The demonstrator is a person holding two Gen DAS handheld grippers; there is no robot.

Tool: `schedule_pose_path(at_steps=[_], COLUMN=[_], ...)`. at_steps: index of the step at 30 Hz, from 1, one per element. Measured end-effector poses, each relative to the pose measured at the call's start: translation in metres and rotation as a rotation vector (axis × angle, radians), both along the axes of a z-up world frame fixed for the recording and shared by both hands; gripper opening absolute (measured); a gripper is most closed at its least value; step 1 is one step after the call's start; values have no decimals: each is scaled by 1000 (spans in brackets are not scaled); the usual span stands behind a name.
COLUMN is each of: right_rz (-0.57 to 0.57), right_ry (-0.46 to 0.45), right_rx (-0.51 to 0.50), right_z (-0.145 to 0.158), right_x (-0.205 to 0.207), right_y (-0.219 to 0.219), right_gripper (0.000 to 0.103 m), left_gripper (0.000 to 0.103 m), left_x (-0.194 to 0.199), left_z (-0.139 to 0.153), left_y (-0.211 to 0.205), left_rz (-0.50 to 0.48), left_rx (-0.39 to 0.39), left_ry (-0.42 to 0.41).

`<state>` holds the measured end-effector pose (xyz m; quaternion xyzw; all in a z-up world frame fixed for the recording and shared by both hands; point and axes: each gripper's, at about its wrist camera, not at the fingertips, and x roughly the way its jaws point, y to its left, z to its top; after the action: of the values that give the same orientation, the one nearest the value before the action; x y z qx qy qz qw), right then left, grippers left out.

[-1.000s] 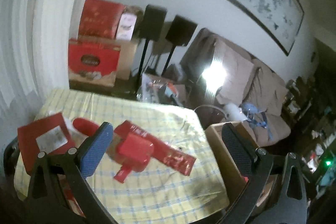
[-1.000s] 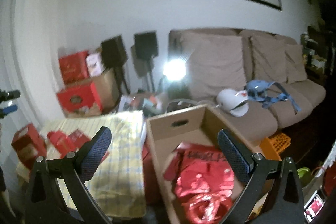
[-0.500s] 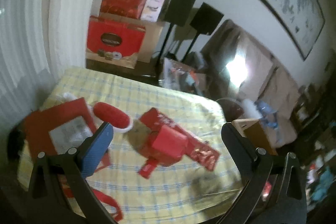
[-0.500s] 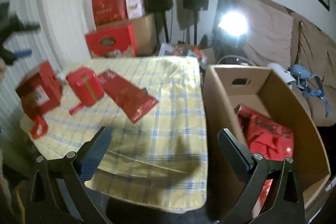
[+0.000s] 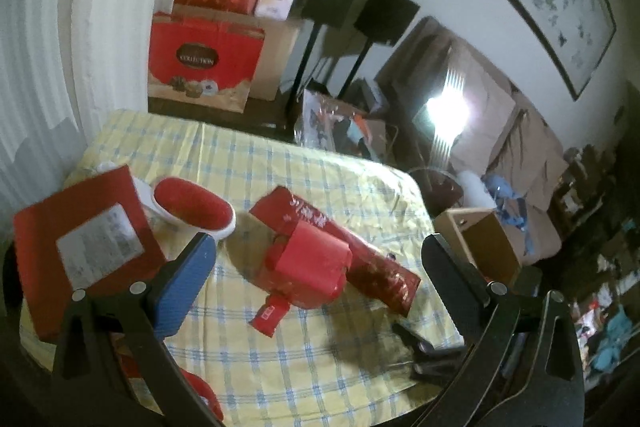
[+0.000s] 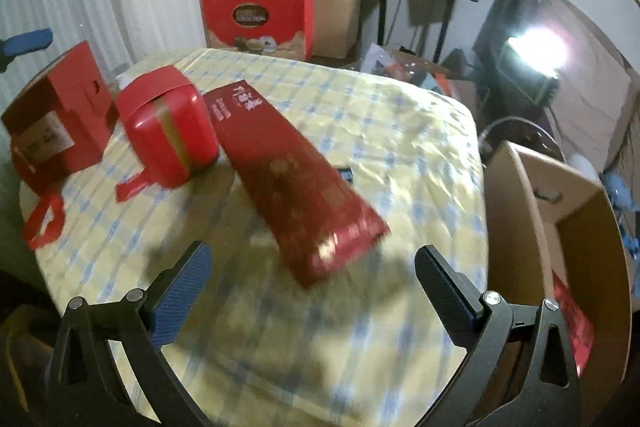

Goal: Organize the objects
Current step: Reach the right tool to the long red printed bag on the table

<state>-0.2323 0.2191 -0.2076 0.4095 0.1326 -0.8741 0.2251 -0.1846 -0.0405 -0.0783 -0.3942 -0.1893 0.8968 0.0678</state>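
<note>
Both grippers hung above the table (image 6: 420, 131) with its yellow checked cloth, jaws spread wide and holding nothing. The right gripper (image 6: 310, 291) faced the long flat red box (image 6: 296, 179), which lay diagonally on the cloth with its near end pointing between the fingers. The red tin (image 6: 170, 137) sat just beside the box's far end, and the red carton with a white label (image 6: 52, 123) stood at the table's left edge.

The likely step was to take the long box and carry it to the open cardboard box (image 6: 560, 227) standing right of the table. To do that well, the right gripper would probably need to come down over the near end and close across the box's narrow width, not its length. A bite set well in from the end should keep the box from drooping. The tin's loose paper band and its trailing strip (image 6: 130, 187) lay close by and ought to be kept out of the jaws.

The left gripper (image 5: 320, 265) looked down from the carton's side. Its view alone showed the red and white slipper-like item (image 5: 194, 203) behind the carton, which the right view did not show clearly. Only the right view looked into the cardboard box, where red packaging (image 6: 570, 319) already lay.
</note>
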Motion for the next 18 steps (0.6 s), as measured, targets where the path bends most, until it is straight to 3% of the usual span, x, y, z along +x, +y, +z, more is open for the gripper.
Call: schedule_pose_path(at_steps=[6,9,12,18], right_rz=[22,45,75,78], right_ry=[-33,-43,-69,-111], right_rx=[10,33,36,31], right_z=[-17,-25,-32,-30], right_x=[-32,-35,-32,-12], right_y=[-17,-22,-24,-15], right_gripper=[100,91,75,65], left_gripper=[103,103,103,103], left_x=[-8,-11,-15,-13], left_z=[-12,-17,-22,-23], left_y=[12,6,3,-4], left_rz=[-66,-55,-58,-36], left_rx=[-41,-14,-11,10], left_ry=[-20,-32,-42,-39])
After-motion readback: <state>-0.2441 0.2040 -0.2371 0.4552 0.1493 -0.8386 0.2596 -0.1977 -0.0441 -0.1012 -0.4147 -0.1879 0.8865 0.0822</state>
